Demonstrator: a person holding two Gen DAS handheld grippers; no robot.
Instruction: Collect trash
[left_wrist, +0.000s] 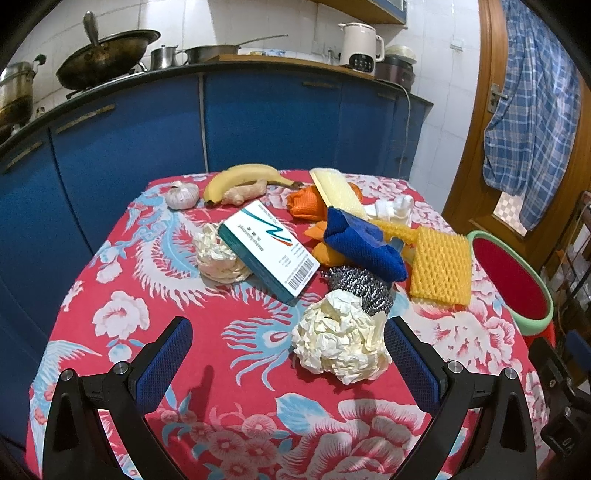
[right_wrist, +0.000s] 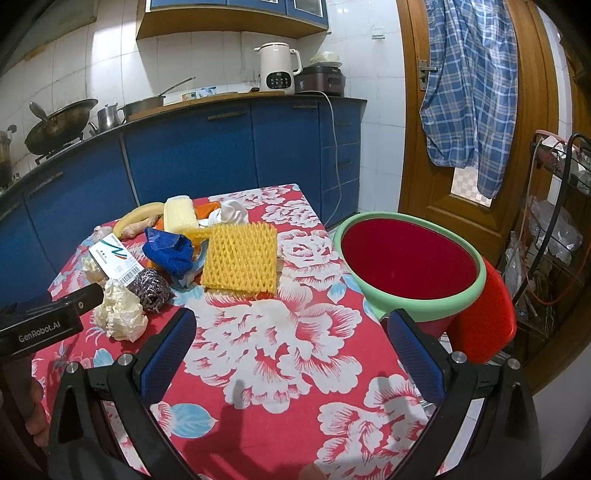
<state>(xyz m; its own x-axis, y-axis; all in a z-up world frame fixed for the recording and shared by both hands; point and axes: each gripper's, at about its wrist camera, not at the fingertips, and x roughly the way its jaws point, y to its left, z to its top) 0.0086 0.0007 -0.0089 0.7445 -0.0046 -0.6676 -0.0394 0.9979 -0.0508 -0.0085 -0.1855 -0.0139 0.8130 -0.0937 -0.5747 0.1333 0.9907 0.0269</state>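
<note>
Left gripper (left_wrist: 288, 343) with jaws wide apart above a red floral tablecloth (left_wrist: 192, 373). Nearest crumpled paper ball (left_wrist: 340, 336) just inside the right-hand finger pad (left_wrist: 413, 362), against a steel scourer (left_wrist: 360, 286). Farther back: teal-and-white box (left_wrist: 269, 251) leaning on a second paper wad (left_wrist: 219, 256); blue cloth (left_wrist: 364, 242); yellow foam net (left_wrist: 441, 267); banana (left_wrist: 243, 177), ginger (left_wrist: 245, 192), garlic bulb (left_wrist: 181, 195). Green-rimmed red basin (left_wrist: 511, 275) beyond the right table edge.

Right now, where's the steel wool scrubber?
In the left wrist view the steel wool scrubber lies mid-table, between the nearest crumpled white paper ball and the blue cloth.
</note>
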